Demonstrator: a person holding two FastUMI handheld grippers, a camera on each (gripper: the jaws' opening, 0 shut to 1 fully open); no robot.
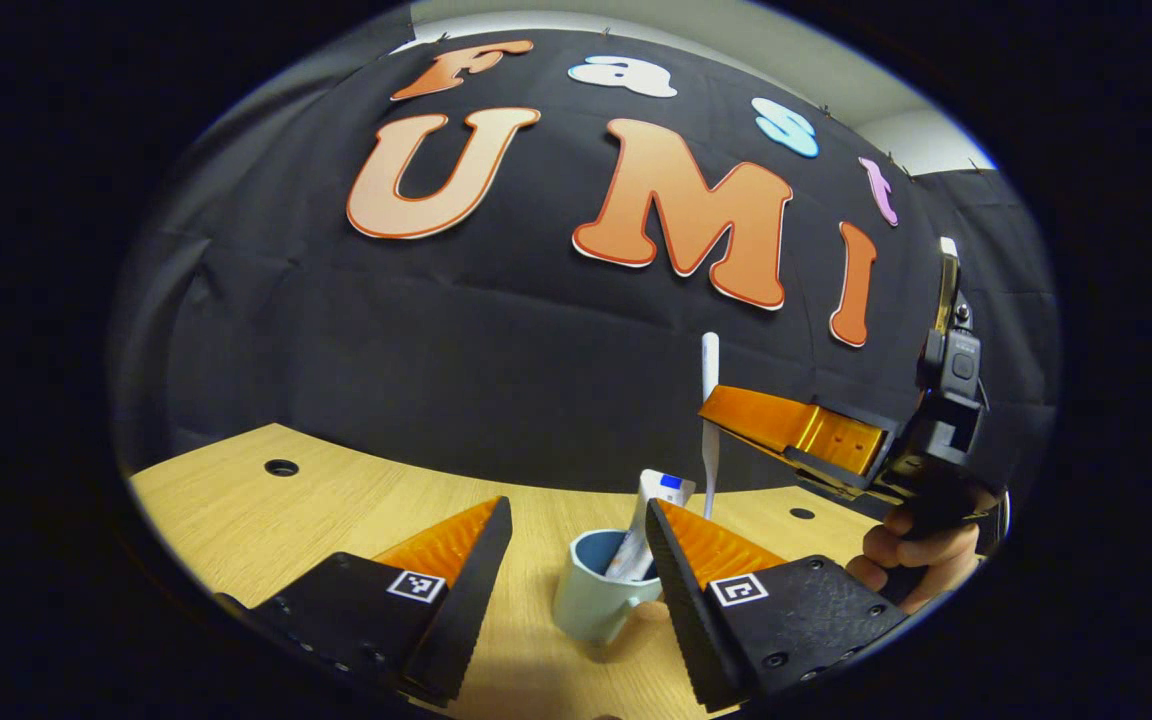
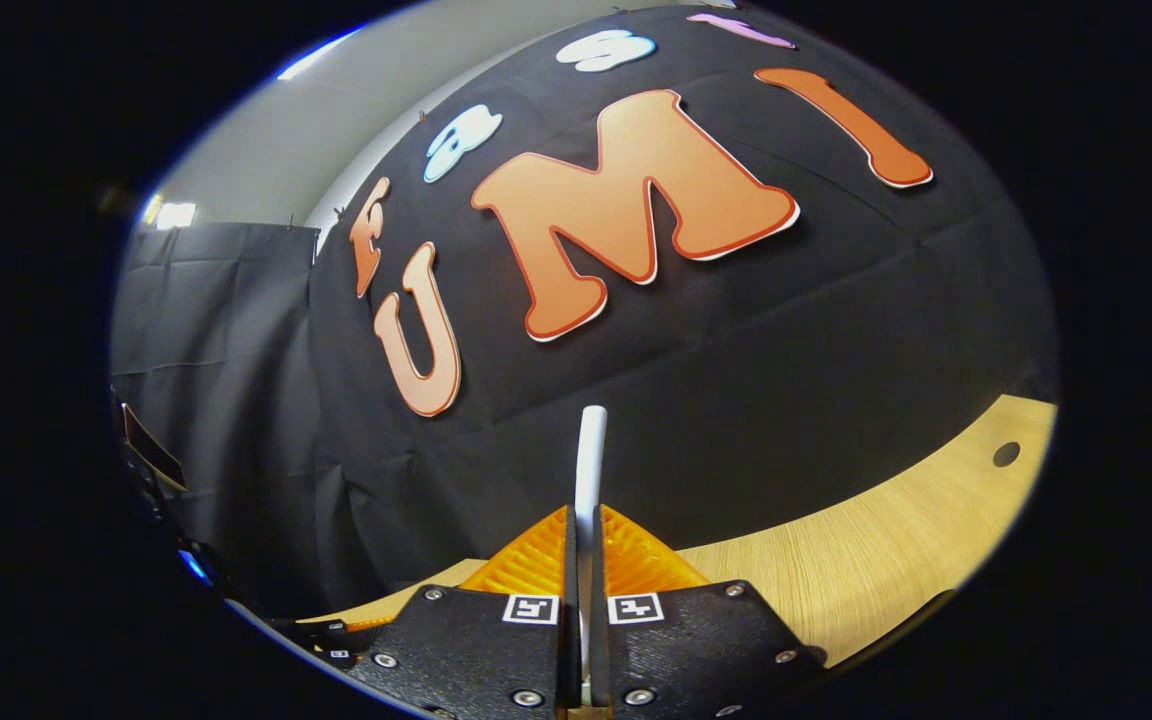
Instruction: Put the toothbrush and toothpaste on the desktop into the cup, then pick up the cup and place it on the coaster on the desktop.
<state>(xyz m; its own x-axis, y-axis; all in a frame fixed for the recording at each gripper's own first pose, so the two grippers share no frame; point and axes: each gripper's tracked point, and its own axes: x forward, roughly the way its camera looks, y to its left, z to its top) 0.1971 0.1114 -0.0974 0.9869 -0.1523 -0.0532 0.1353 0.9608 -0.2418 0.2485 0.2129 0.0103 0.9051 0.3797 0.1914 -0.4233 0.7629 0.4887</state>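
The right hand-held gripper point(image 1: 726, 410) pinches the toothbrush point(image 1: 709, 400) upright, hanging just above and behind the cup point(image 1: 596, 595), which already holds the toothpaste point(image 1: 648, 520). The left hand-held gripper point(image 1: 576, 560), spread wide, flanks the cup on the surface point(image 1: 356, 500).

Low in the frame, the left gripper point(image 1: 576, 530) stands with its fingers spread either side of a pale cup point(image 1: 596, 595) on the wooden desktop point(image 1: 336, 500). A toothpaste point(image 1: 648, 520) tube leans inside the cup. At right, the right gripper point(image 1: 721, 408), held by a hand point(image 1: 911, 565), seems to clamp an upright white toothbrush point(image 1: 709, 380) above the cup.
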